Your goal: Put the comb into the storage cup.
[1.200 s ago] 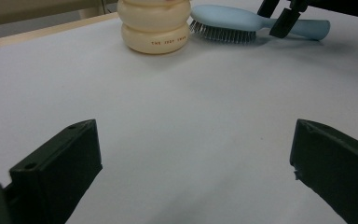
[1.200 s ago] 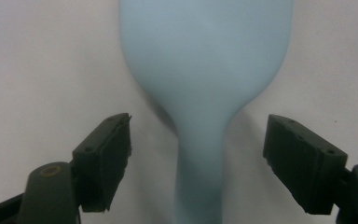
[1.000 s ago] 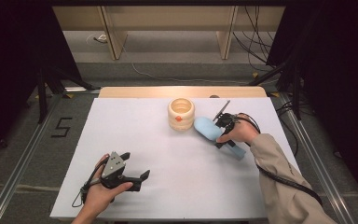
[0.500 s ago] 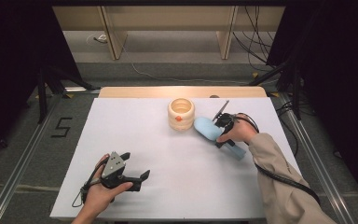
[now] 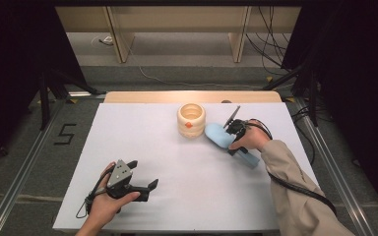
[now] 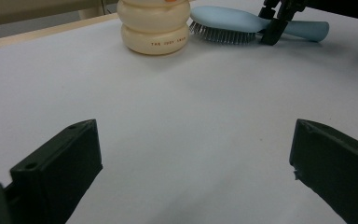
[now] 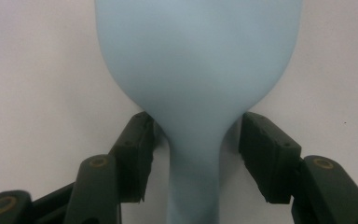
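A pale blue hairbrush (image 5: 220, 135) lies bristles down on the white table (image 5: 177, 162), right of a cream ribbed jar (image 5: 191, 119). My right gripper (image 5: 234, 140) points down over the brush where head meets handle. In the right gripper view the brush neck (image 7: 193, 154) sits between the jaws of the right gripper (image 7: 196, 128). Those jaws have just been closing, and thin gaps still show beside the handle. My left gripper (image 5: 143, 173) rests open near the table's front left, with nothing between its jaws. In the left gripper view its wide-set jaws face the jar (image 6: 154, 25) and brush (image 6: 228, 21).
The jar stands close to the brush head, at the back middle of the table. A cable (image 5: 295, 184) trails from the right gripper along the sleeve. A wooden strip (image 5: 192, 96) edges the far side. Black frames and floor rails flank the table.
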Tool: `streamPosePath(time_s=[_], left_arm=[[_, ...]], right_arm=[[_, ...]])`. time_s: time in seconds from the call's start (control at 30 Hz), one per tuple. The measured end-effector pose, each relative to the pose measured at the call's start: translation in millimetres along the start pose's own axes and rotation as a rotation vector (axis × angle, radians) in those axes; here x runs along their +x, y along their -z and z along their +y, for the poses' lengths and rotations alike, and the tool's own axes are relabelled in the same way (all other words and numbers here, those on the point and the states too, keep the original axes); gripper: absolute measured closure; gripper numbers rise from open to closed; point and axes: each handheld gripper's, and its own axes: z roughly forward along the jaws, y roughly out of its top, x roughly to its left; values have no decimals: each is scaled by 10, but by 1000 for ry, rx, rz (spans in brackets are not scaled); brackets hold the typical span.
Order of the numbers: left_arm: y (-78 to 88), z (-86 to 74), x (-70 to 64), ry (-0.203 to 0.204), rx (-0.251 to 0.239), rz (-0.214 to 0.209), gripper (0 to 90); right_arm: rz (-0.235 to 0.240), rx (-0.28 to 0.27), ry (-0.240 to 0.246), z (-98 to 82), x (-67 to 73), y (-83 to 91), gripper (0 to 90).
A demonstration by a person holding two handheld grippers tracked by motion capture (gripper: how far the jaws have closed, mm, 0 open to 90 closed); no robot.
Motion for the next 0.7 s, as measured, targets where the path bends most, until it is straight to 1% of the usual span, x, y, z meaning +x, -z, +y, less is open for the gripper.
streamPosePath(time_s=[0.1, 0.2, 0.23, 0.3, 0.37, 0.43, 0.63, 0.7], left_arm=[[0, 0, 0, 0, 0, 0, 16], [0, 0, 0, 0, 0, 0, 16], [0, 0, 0, 0, 0, 0, 16], [1, 0, -3, 1, 0, 0, 17], [1, 1, -4, 0, 0, -1, 17], [1, 0, -1, -1, 0, 0, 17], [-1, -3, -2, 0, 2, -1, 18], [0, -2, -1, 1, 0, -1, 19]], right_arm=[[-7, 3, -19, 9, 15, 4, 498], [-10, 7, -18, 12, 31, 9, 548], [-11, 7, -28, 15, 41, 7, 566], [-12, 8, -30, 19, 44, 7, 588], [-11, 16, -44, 26, 54, 10, 618], [-12, 24, -35, 29, 48, 14, 646], [-20, 33, -71, 43, 71, 12, 665], [-23, 35, -64, 42, 73, 13, 674]])
